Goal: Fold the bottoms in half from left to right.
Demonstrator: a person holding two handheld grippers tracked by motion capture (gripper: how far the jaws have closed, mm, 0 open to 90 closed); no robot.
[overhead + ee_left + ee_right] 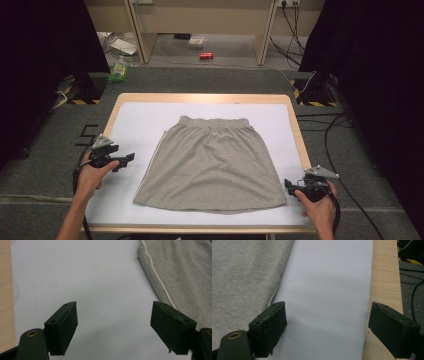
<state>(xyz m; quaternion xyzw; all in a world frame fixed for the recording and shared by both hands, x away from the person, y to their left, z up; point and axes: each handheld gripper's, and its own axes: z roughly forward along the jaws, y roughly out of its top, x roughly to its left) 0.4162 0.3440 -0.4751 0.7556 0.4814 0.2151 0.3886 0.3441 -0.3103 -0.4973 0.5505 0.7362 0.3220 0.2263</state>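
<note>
A grey skirt (212,165) lies flat on the white sheet (135,125), waistband at the far side and hem toward me. My left gripper (127,161) hovers over the sheet just left of the skirt, and its jaws stand wide apart with nothing between them. In the left gripper view (113,315) the skirt's seamed side edge (185,272) lies to the right of the jaws. My right gripper (288,186) sits by the skirt's near right corner, open and empty. In the right gripper view (327,315) the skirt (242,277) lies to the left.
The sheet covers a wooden table (200,98) with a raised light rim. On the floor beyond lie a red can (206,55) and a green packet (119,71). Cables (330,135) trail along the table's right side. Dark curtains flank both sides.
</note>
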